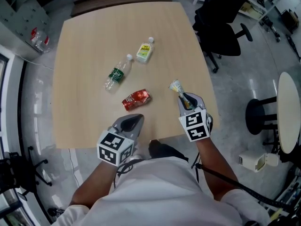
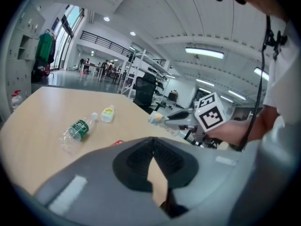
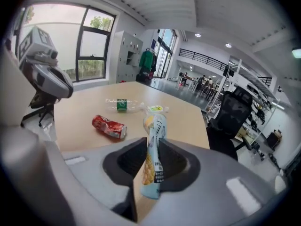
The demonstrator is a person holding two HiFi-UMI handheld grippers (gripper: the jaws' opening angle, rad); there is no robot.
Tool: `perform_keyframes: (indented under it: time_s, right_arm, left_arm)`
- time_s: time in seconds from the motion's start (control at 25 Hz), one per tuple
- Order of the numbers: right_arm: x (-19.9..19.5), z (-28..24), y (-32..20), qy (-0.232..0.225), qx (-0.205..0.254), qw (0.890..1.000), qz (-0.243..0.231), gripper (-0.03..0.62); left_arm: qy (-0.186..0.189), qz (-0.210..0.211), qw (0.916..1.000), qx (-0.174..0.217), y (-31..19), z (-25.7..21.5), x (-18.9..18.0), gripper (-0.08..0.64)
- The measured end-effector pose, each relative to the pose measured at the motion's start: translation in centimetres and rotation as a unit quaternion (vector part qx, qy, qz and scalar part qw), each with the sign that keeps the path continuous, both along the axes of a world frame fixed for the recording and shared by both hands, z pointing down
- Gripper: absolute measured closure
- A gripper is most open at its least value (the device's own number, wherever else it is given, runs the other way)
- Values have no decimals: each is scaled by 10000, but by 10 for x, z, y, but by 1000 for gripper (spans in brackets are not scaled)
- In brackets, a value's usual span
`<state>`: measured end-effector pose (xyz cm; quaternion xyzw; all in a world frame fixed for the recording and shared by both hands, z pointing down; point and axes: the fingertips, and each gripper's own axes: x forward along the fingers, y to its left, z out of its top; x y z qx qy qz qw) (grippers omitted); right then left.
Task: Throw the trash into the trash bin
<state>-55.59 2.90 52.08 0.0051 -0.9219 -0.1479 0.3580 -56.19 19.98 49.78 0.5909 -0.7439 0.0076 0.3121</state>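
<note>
A light-blue and yellow snack packet [image 3: 154, 140] is clamped between the narrowed jaws of the right tongs [image 3: 149, 159], its upper end standing up past the jaw tips. In the head view the right tongs [image 1: 184, 98] are seen over the near right part of the light wooden tabletop [image 1: 84, 41], with the snack packet [image 1: 177, 87] pointing away from the person. The left tongs [image 2: 153, 145] are closed tip to tip with nothing between the jaws, and are held at the near edge of the tabletop, left of the right tongs. Three more pieces of trash are left lying on the tabletop: a crushed red can [image 1: 136, 99] just beyond the left tongs [image 1: 134, 119], a clear plastic bottle with a green label [image 1: 117, 73] on its side further out, and a small bottle with a yellow-green label [image 1: 145, 51] beyond that, near the middle. A black office chair [image 1: 221, 22] is seen off the far right corner.
</note>
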Motion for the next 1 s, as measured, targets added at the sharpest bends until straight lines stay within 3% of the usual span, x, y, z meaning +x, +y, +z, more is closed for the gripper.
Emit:
perform_keyframes:
  time_s: [0.12,0.28,0.6,1.0]
  right_arm:
    - [22,-24,18,-524,-629,9966,100,511]
    - [50,-59,41,-1127,-1386,9833,340,511]
    - [107,-102,86,-1651,-1321,9757,566,511]
    - [161,-139,134,-2130,-1560,9607,858,511]
  left_arm:
    - [-75,39,9998,160,7,-11,8,552]
    - [-206,177,9985,468,20,-35,28,552]
    - [-461,500,9936,900,46,-63,69,552]
    - [-532,815,9889,1123,68,-84,107,552]
